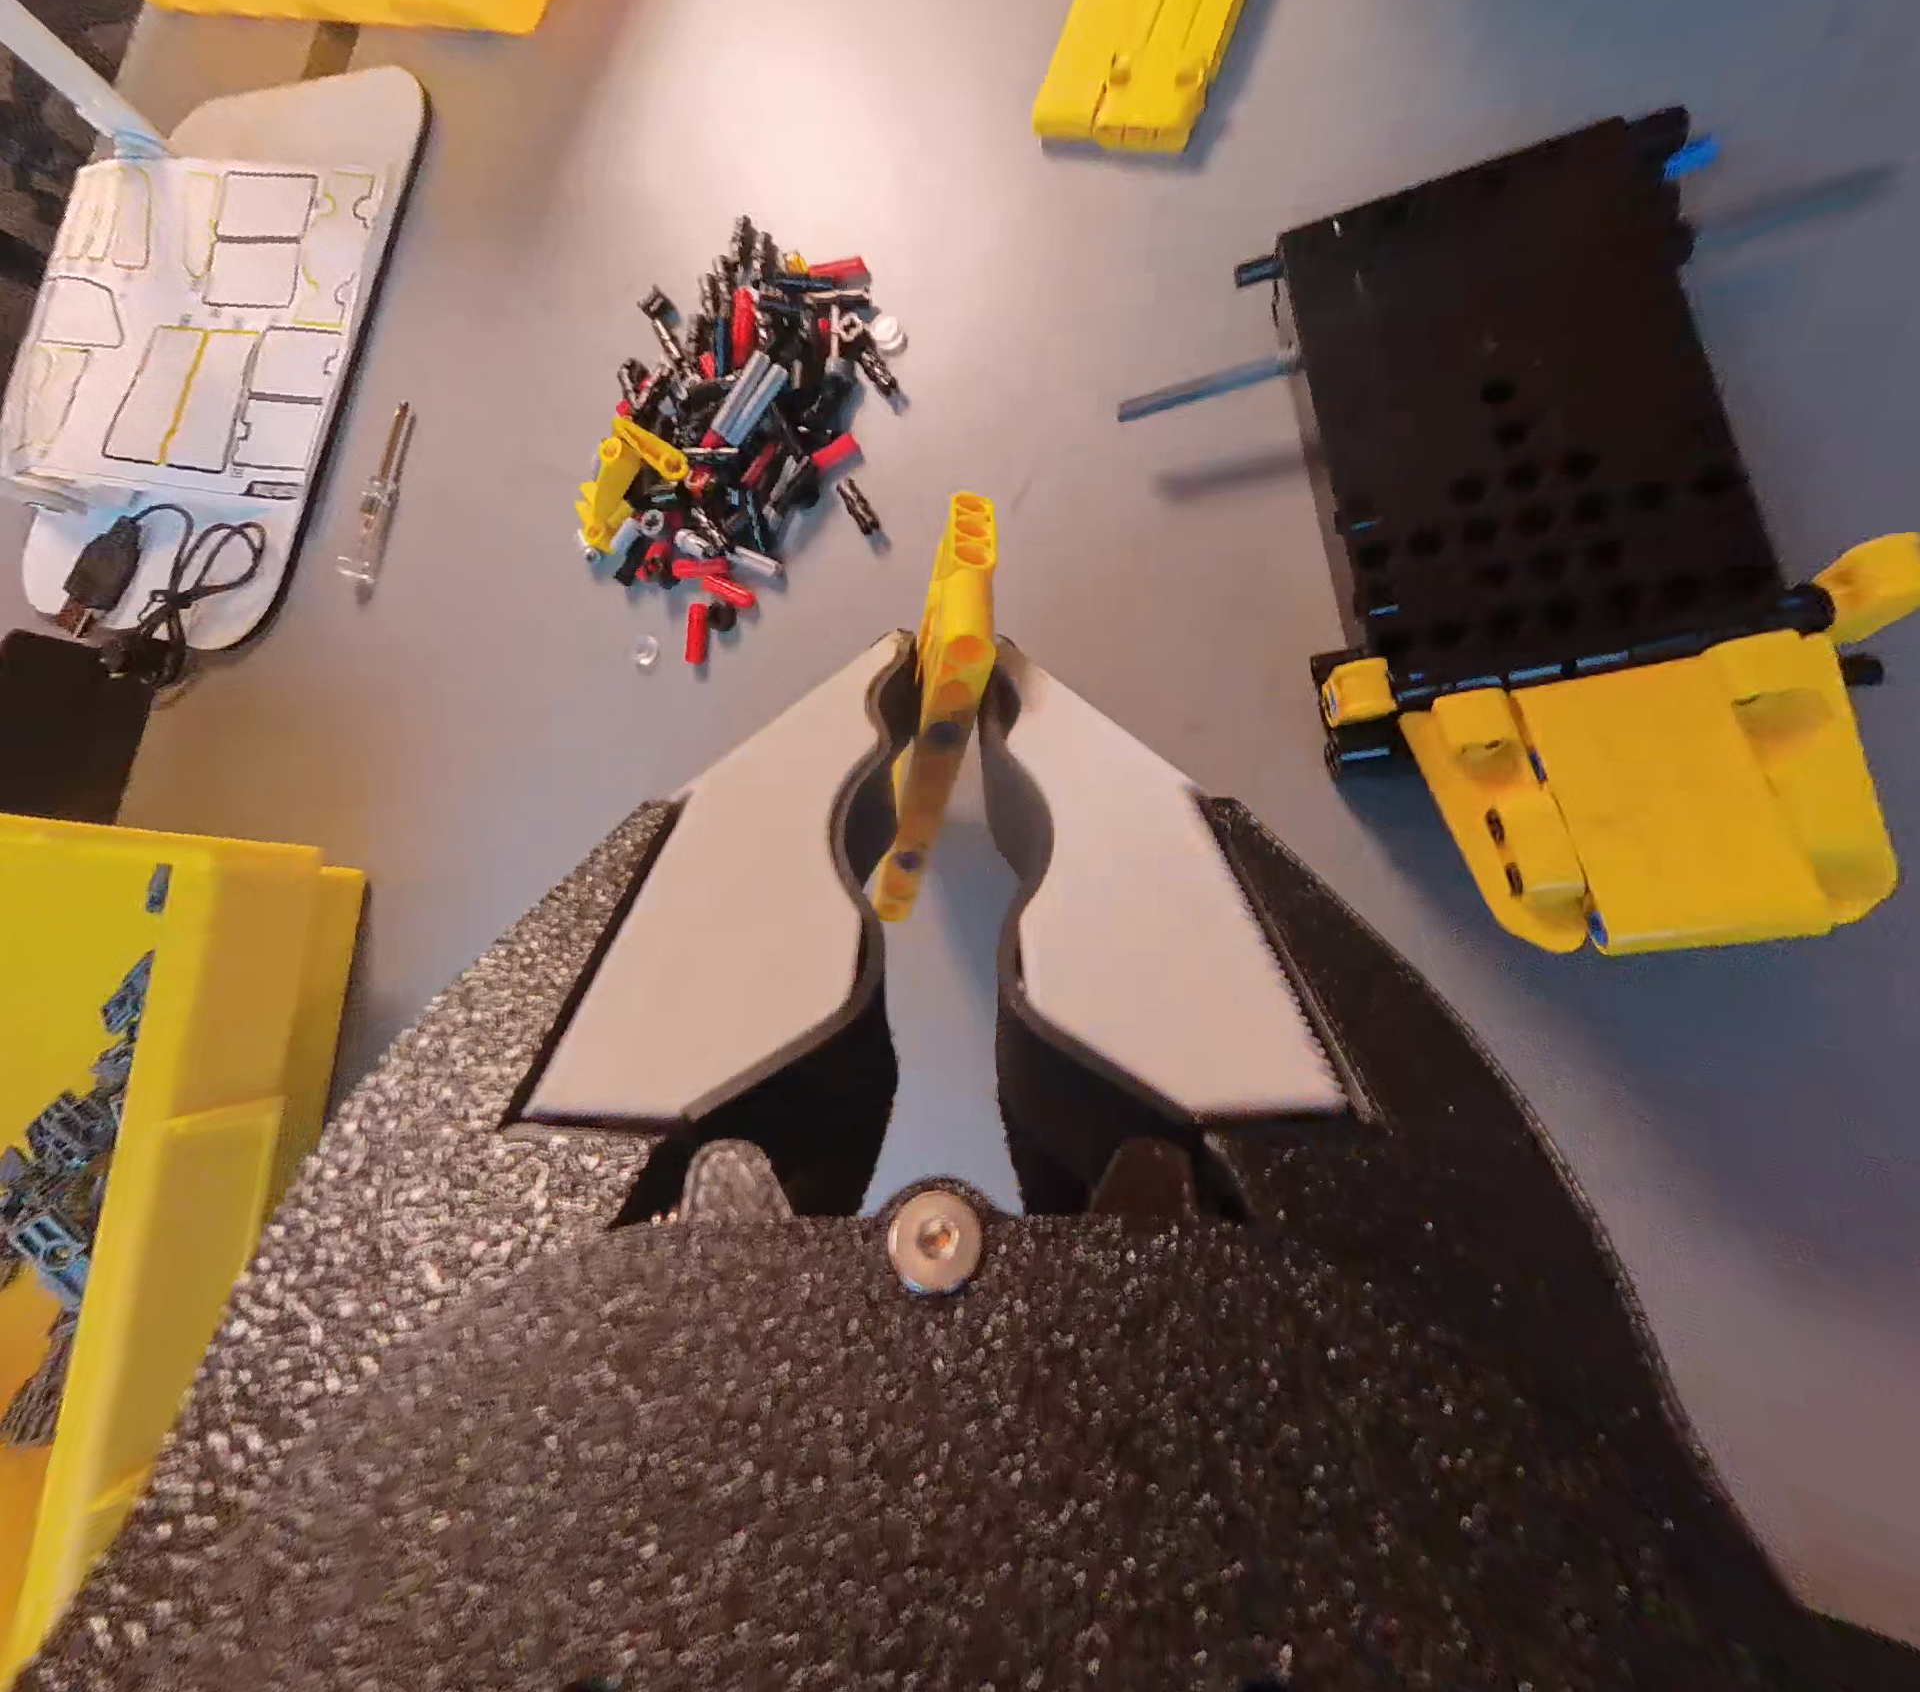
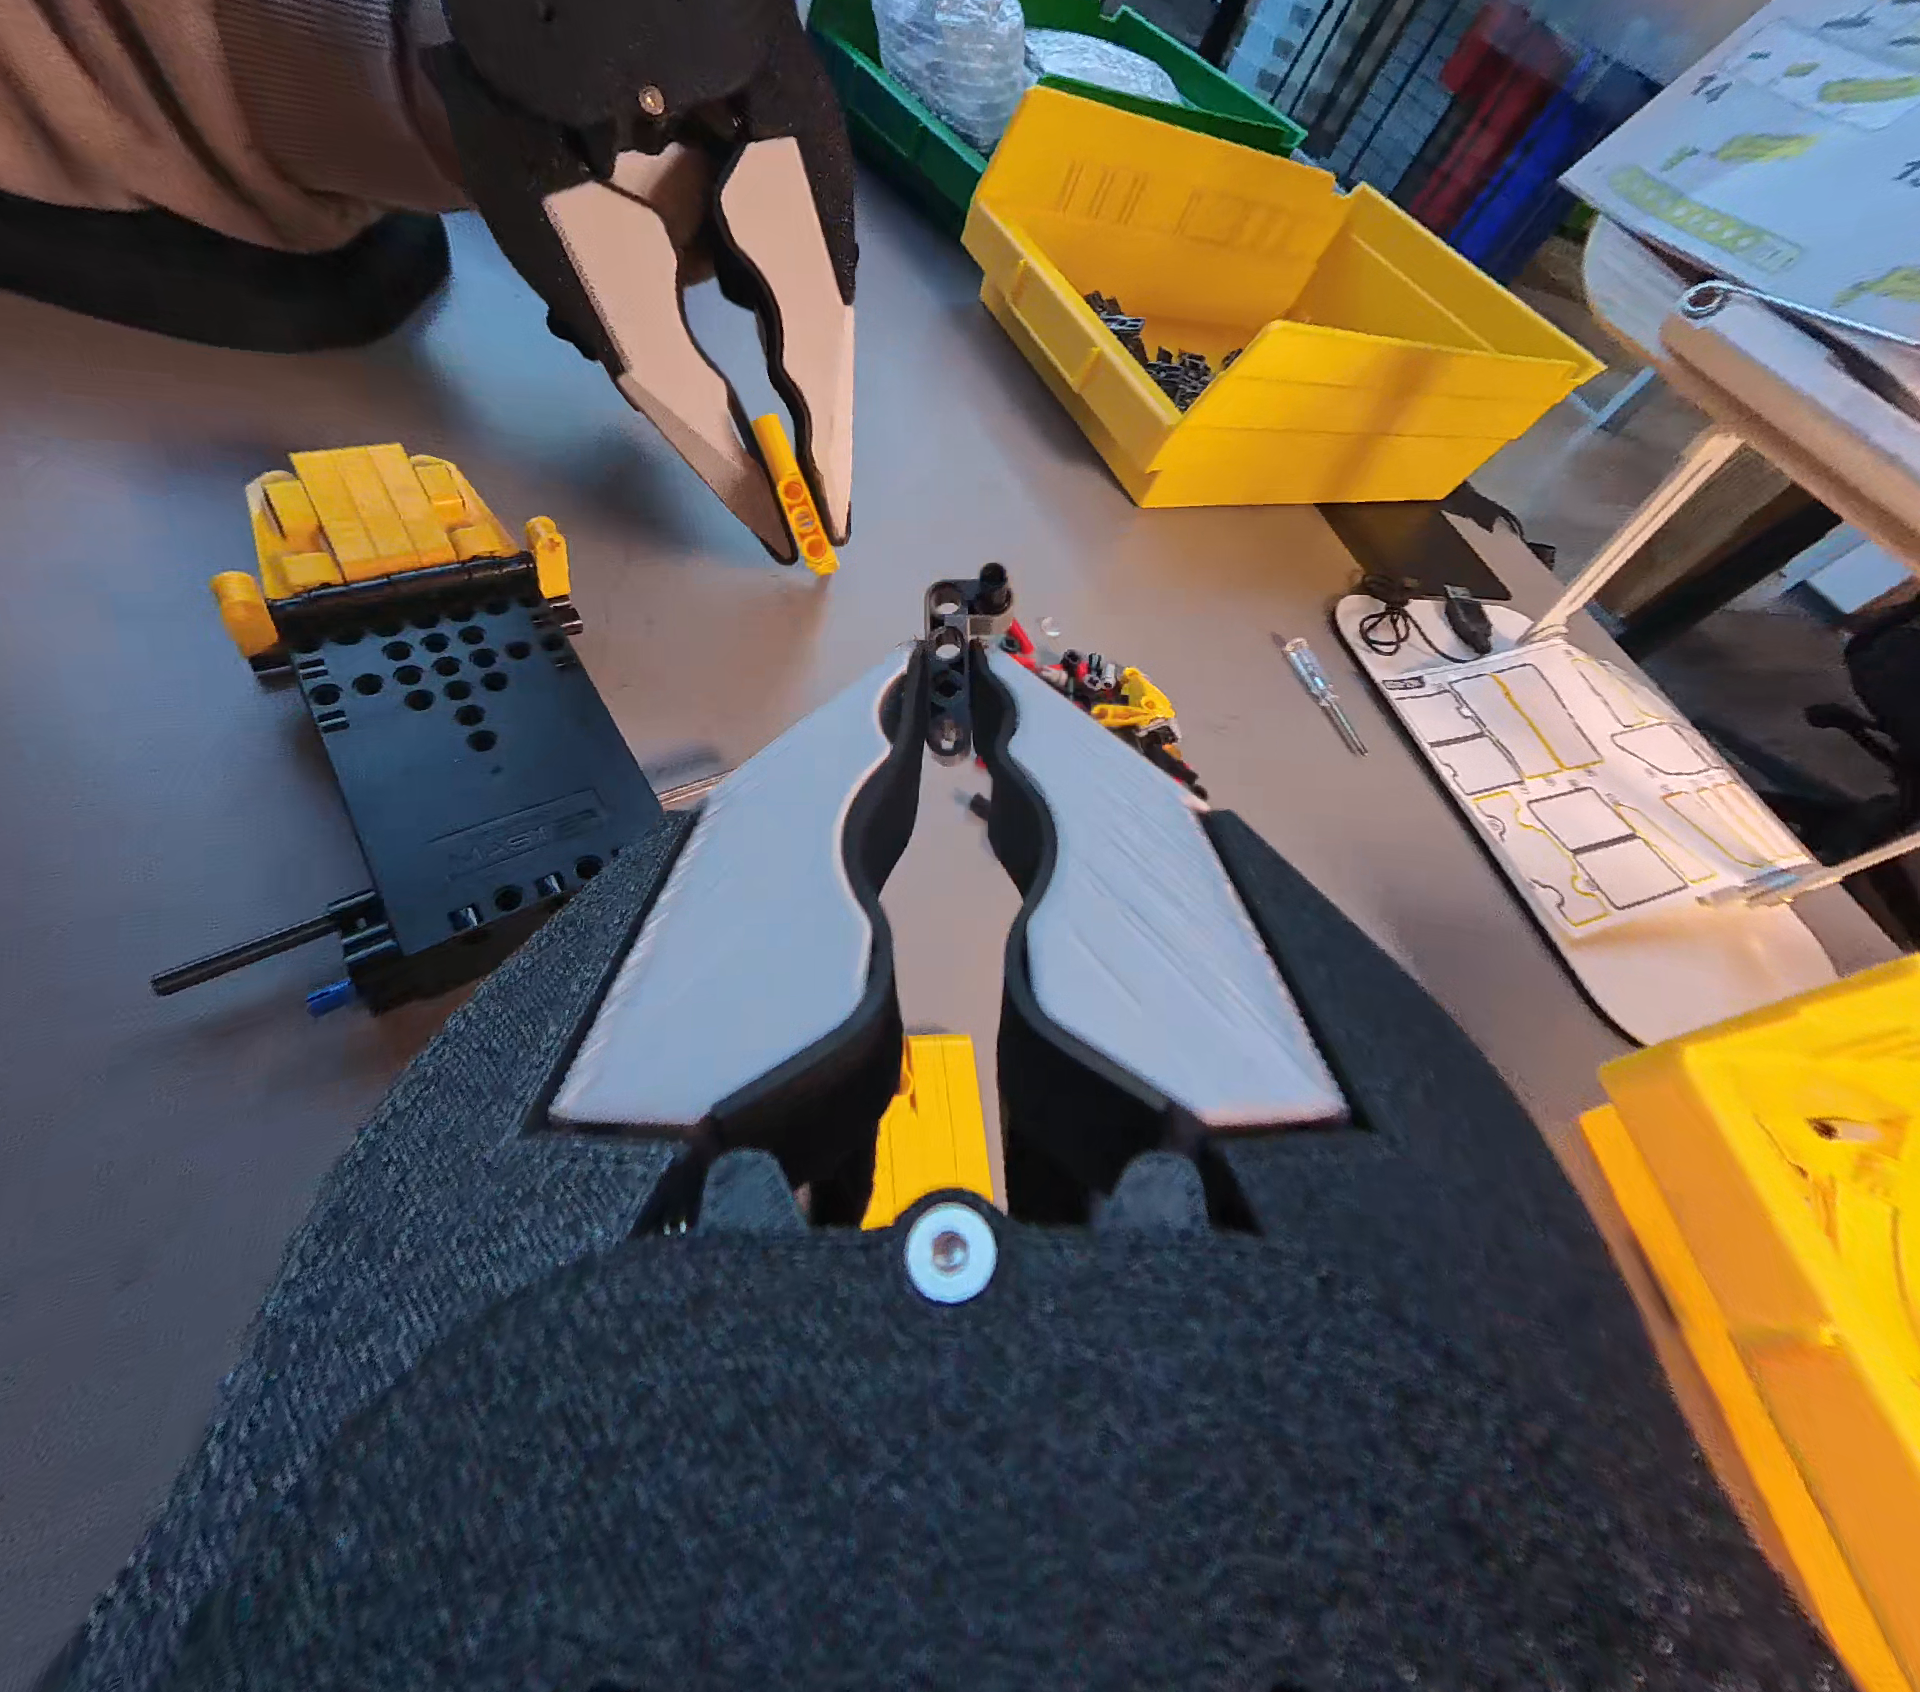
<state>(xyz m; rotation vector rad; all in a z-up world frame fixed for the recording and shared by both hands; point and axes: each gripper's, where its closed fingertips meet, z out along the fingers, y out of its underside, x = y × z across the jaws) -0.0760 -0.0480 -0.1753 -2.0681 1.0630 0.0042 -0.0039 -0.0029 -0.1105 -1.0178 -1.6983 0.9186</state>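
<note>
Left tongs (image 1: 951,655) pinch a long yellow holed plastic beam (image 1: 940,707) at centre frame; right tongs (image 2: 951,666) clamp a black holed plastic connector (image 2: 951,676). Both hover above the grey bench (image 2: 125,520); lining up their holes squarely looks advisable.

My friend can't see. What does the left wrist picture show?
The left tongs pinch a yellow beam with holes above a grey table. Beyond lies a pile of small parts, with a black and yellow model to the right.

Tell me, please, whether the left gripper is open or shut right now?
Shut: the left gripper pinches a yellow beam between its fingertips, also seen in the right wrist view.
</note>
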